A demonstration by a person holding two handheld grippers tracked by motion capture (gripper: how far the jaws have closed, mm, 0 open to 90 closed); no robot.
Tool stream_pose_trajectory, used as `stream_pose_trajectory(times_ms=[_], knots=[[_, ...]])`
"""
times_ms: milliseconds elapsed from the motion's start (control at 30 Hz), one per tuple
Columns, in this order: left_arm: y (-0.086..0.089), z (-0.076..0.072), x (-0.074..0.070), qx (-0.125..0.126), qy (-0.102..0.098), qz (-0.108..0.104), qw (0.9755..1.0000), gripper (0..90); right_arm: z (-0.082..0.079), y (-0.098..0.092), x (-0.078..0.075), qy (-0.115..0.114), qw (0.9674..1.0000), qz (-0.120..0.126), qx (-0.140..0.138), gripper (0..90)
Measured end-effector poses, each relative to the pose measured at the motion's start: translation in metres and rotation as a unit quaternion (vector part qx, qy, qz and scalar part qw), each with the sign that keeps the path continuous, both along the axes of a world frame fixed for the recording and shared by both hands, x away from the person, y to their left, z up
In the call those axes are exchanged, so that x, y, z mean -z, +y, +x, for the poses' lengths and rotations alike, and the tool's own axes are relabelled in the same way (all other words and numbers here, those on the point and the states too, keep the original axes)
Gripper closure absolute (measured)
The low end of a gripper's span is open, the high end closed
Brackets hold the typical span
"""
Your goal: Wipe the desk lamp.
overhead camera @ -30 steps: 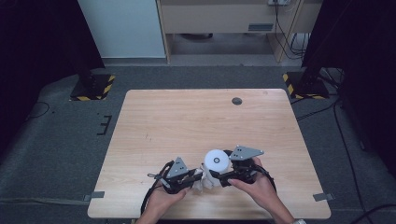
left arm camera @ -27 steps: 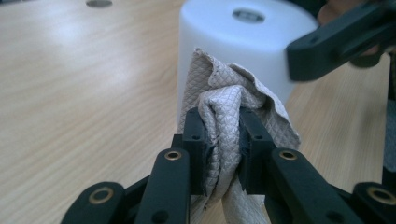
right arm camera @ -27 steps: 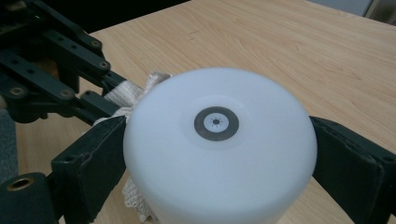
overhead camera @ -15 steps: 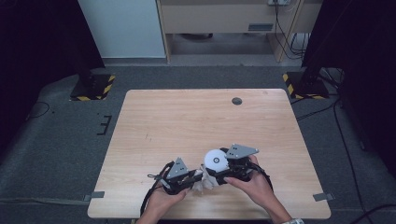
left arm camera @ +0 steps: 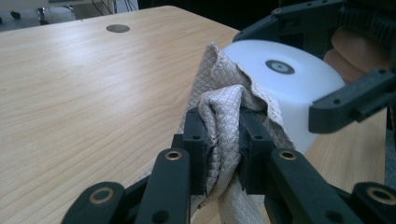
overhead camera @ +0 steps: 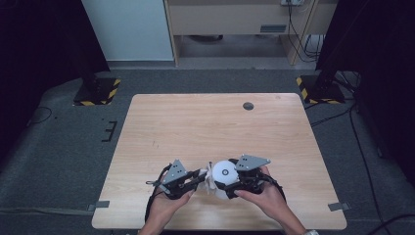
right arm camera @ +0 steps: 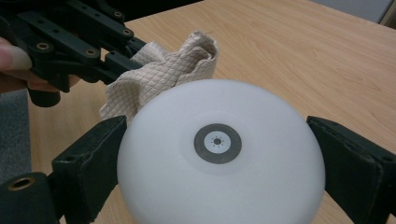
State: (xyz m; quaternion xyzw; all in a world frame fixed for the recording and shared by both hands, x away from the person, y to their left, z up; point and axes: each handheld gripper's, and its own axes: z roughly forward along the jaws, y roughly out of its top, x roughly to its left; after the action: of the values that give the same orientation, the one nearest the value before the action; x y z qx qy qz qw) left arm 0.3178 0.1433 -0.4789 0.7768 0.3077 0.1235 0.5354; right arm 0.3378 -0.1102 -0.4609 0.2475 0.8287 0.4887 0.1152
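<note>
Near the front edge of the wooden counter (overhead camera: 195,127), the right claw (right arm camera: 219,154) grips a white bowl (right arm camera: 219,154) turned bottom-up, one jaw pressed to each side of it and a grey ring at the middle of its base. The left claw (left arm camera: 223,140) is pinched tight on a bunched beige quilted cloth (left arm camera: 224,112), which touches the bowl's side. A small dark disc (overhead camera: 248,105) lies well apart, toward the far edge.

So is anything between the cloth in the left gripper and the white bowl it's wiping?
Nothing visible. The cloth, clamped in the left gripper, lies against the white bowl, which the right gripper holds.
</note>
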Motion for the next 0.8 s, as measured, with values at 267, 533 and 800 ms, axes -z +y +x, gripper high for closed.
stream_pose_trajectory(times_ms=[267, 533, 800], knots=[[-0.006, 0.007, 0.018, 0.008, 0.04, 0.058, 0.9975, 75.5, -0.001, 0.0, 0.0, 0.0, 1.0, -0.001, 0.001, 9.0], [-0.002, 0.006, 0.006, -0.001, 0.013, 0.025, 0.9996, 75.5, 0.0, 0.001, 0.0, -0.001, 1.0, -0.001, 0.005, 9.0], [-0.005, 0.005, 0.012, 0.004, 0.034, 0.052, 0.9981, 75.8, 0.001, 0.002, 0.0, -0.001, 1.0, -0.001, 0.008, 9.0]])
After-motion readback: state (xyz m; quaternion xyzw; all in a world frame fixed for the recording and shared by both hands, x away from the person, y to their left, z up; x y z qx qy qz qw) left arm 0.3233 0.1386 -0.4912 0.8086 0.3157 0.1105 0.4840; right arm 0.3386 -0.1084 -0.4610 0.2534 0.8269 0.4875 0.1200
